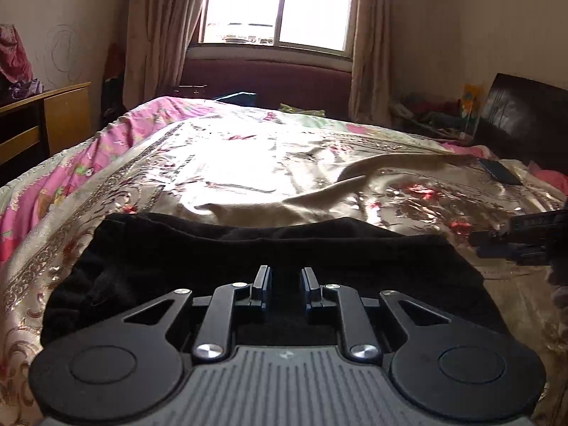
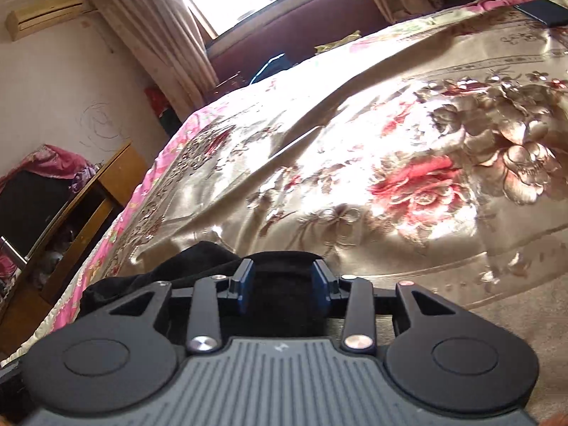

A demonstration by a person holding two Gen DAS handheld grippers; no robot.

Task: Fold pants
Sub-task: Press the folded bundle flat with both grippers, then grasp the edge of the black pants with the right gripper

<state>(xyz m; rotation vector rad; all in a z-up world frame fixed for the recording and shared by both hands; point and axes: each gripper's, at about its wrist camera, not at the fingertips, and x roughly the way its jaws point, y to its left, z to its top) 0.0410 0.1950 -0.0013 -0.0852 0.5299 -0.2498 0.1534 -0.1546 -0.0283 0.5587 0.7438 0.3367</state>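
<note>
We count one pair of black pants lying bunched on one bed, which wears one shiny floral bedspread. We see two grippers: the left gripper and the right gripper, each with two fingers. On the bedspread we count one dark phone. There is one window flanked by two curtains, one wooden desk against the wall, and one air conditioner mounted high up.
</note>
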